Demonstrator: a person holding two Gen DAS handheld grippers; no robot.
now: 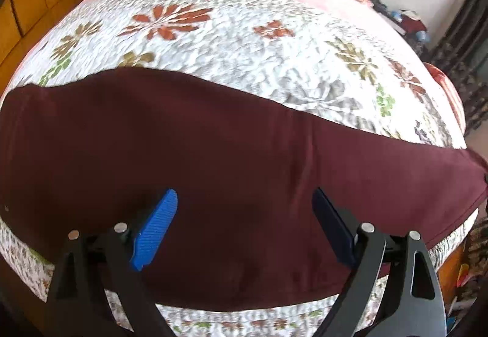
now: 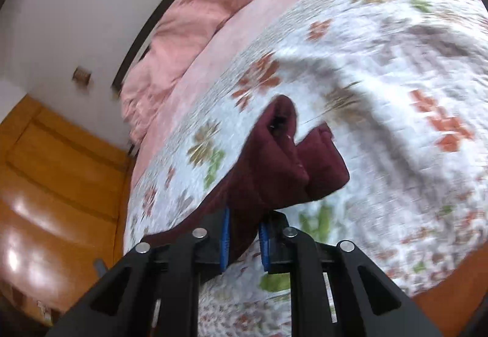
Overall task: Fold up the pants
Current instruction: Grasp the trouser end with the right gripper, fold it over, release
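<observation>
Pants [image 1: 213, 178] lay flat under my wide, empty left gripper [image 1: 244, 199]; right gripper [image 2: 242, 240] pinched bunched end; folding barely begun.

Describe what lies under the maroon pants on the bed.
The maroon pants lie spread on a white floral quilt, which shows beyond them and along the near edge. The part of the quilt directly beneath is covered, so anything else under them cannot be seen.

Bright daylight, strong fisheye bending, right view motion-blurred.
</observation>
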